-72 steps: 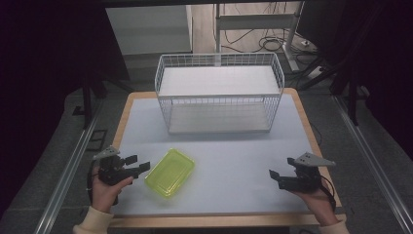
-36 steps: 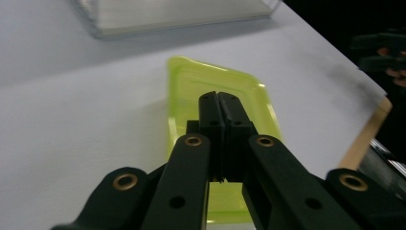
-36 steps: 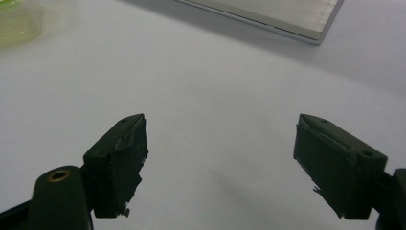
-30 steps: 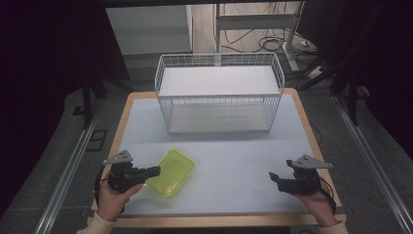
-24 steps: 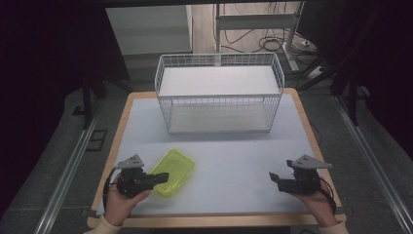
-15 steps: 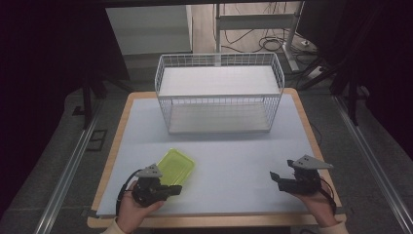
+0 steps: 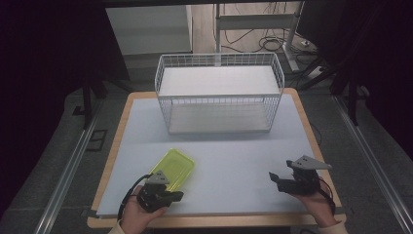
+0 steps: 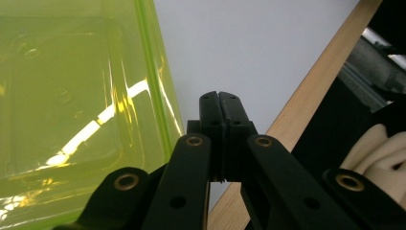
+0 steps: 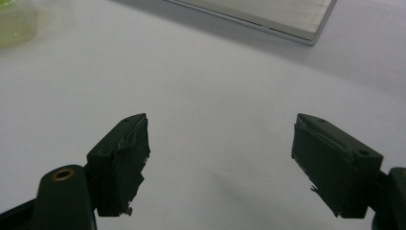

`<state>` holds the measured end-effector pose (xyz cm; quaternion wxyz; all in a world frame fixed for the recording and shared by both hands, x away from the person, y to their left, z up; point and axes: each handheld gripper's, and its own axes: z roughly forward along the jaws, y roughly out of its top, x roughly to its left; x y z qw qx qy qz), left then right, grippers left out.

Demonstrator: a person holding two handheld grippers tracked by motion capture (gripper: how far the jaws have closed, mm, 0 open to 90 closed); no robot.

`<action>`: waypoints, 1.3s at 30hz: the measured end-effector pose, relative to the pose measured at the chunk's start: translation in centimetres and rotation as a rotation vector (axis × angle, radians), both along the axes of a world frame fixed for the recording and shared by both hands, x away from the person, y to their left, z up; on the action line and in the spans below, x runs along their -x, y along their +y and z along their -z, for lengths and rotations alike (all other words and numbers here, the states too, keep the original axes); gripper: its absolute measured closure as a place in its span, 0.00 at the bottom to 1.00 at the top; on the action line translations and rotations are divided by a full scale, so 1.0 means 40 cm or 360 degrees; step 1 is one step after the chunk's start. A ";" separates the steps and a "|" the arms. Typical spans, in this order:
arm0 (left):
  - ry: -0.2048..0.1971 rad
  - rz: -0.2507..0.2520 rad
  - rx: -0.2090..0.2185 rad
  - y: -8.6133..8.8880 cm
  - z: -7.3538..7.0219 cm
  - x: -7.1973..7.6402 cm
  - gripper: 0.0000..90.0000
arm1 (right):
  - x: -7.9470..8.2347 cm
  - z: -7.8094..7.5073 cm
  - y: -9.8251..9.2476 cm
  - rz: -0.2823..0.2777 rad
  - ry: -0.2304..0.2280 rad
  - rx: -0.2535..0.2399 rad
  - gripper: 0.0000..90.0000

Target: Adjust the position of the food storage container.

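My left gripper (image 8: 219, 103) sits low at the near left of the table, jaws pressed flat together with nothing between them, its tips just beside the long edge of the translucent yellow-green plastic tray (image 8: 72, 105). From the high view that shallow rectangular tray (image 7: 174, 167) lies on the pale grey tabletop (image 7: 234, 156), angled, near the front edge and well apart from the white wire basket (image 7: 219, 92) at the far side. My right gripper (image 9: 220, 167) hovers over bare table at the near right, jaws spread wide and empty; the tray's corner shows far off at the top left of its view. As I read it, the step is getting a hold on the tray, and closed jaws cannot do that. I would open them first, then bring one jaw over the rim and the other under or outside the wall. The rim looks thin and slick, so a shallow bite may slip; go deep enough to seat the pad on the wall. Watch the wooden table edge (image 8: 297, 105) close by: a nudge could slide the tray toward it.
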<state>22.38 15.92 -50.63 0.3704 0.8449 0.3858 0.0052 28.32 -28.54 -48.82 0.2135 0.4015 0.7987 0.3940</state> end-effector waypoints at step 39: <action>0.0027 -0.0270 -0.0025 0.152 0.022 -0.019 1.00 | -0.001 0.001 0.000 -0.0015 0.0020 0.0002 0.23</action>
